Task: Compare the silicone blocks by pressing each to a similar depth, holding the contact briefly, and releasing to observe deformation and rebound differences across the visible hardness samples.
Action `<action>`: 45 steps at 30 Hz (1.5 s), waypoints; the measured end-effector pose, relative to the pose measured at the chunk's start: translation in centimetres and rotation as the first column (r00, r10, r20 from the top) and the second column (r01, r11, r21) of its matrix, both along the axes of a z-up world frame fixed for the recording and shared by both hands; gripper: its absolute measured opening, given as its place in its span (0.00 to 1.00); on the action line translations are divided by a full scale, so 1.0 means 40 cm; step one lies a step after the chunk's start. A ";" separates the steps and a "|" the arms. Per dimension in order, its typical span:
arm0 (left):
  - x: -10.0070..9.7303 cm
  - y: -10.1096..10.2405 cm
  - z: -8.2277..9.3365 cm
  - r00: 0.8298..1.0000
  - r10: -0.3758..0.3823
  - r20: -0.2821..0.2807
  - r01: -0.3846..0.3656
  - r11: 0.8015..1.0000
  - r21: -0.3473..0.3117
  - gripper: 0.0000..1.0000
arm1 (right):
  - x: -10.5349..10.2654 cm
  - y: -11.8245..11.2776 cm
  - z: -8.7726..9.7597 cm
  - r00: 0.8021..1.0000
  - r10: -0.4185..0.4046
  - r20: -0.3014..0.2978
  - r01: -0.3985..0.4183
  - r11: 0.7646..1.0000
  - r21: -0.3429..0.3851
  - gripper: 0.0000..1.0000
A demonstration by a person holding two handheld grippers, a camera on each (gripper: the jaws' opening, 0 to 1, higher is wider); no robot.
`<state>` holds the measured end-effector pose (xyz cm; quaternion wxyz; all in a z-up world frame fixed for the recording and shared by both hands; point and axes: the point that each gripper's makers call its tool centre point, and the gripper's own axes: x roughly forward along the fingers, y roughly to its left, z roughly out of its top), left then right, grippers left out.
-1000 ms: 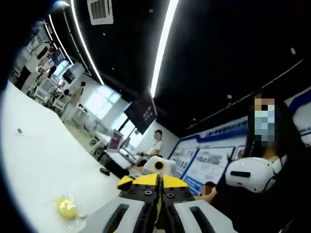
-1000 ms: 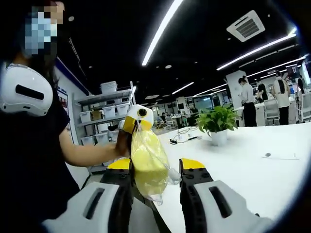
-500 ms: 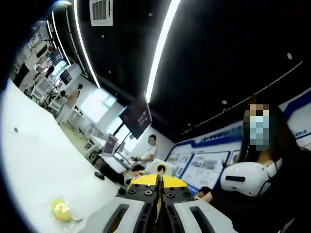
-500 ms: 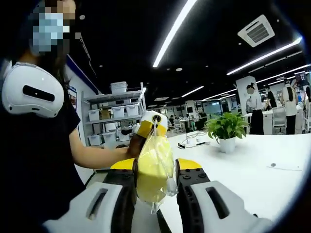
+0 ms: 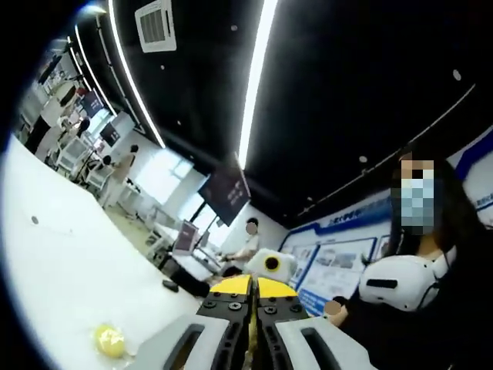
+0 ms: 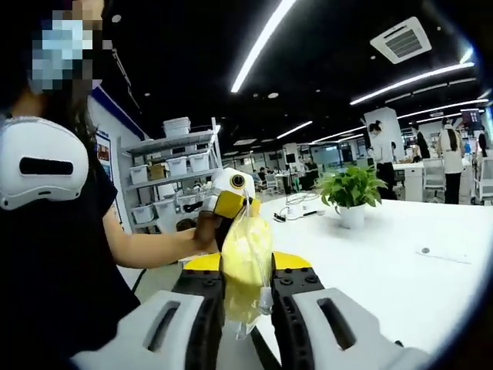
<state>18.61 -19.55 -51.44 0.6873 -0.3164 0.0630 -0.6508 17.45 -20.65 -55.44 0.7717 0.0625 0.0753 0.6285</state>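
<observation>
Right gripper (image 6: 245, 287), in its own view, has both jaws pressed against a soft yellow silicone block sealed in a clear plastic bag (image 6: 245, 258), held up off the white table (image 6: 400, 262). The left gripper (image 6: 229, 194) pinches the top of that bag; in the left gripper view its jaws (image 5: 252, 324) meet with no gap. A second yellow bagged sample (image 5: 109, 340) lies on the table.

Risks, as judged: the slick bag may slide between the jaws, so depth is misread. The suspended block could twist. Squeezing too hard might burst the film.
</observation>
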 end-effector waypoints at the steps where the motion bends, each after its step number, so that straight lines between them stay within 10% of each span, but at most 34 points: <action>1: -0.002 -0.001 0.004 1.000 0.007 0.009 -0.007 1.000 0.002 0.00 | -0.001 0.001 0.005 1.000 -0.001 -0.001 0.001 1.000 -0.006 0.15; 18: -0.012 -0.020 -0.023 0.983 0.076 0.168 -0.119 0.956 0.267 0.00 | -0.012 -0.022 -0.020 0.995 -0.034 -0.099 0.020 0.990 -0.139 0.03; 45: -0.060 -0.005 0.001 0.964 0.112 0.243 -0.185 0.935 0.303 0.00 | -0.043 -0.030 0.004 0.996 -0.066 -0.057 0.055 0.984 -0.168 0.03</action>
